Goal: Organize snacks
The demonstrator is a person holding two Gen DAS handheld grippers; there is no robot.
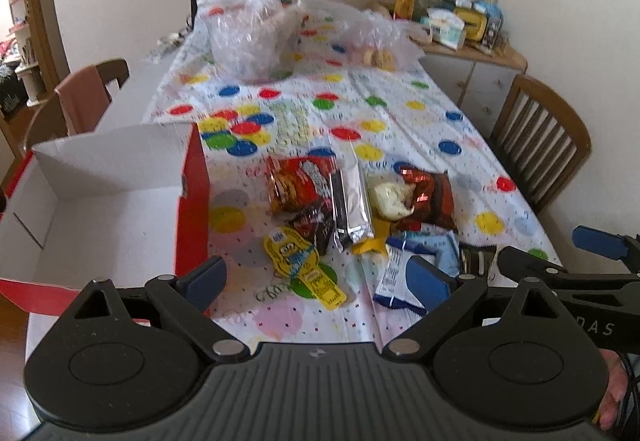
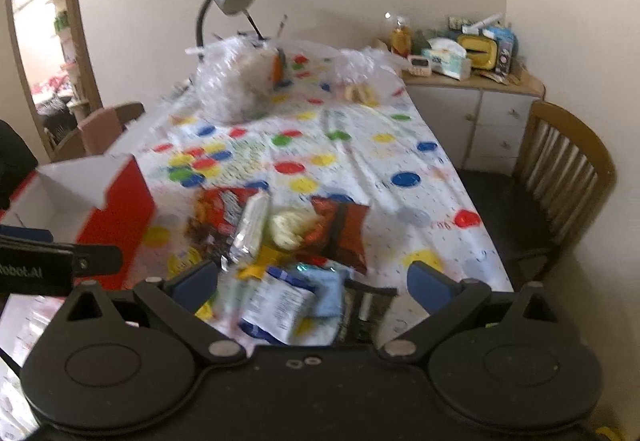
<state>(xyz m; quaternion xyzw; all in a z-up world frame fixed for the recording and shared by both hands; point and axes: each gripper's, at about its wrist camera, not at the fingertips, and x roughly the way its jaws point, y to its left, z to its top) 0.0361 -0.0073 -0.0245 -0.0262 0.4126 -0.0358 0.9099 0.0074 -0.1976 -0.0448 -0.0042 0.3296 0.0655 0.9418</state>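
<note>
Snacks [image 1: 352, 217] include a yellow packet [image 1: 304, 265], blurred from the right wrist.

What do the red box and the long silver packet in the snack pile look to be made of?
Red box: apparently cardboard, glossy red outside, matte white inside, with folded flaps. Silver packet: seemingly metallised foil film, shiny and crinkled, crimped at the end.

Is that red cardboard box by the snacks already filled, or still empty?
Empty, as far as visible: the red box stands open, showing only bare white floor; the snacks lie outside on the tablecloth.
</note>
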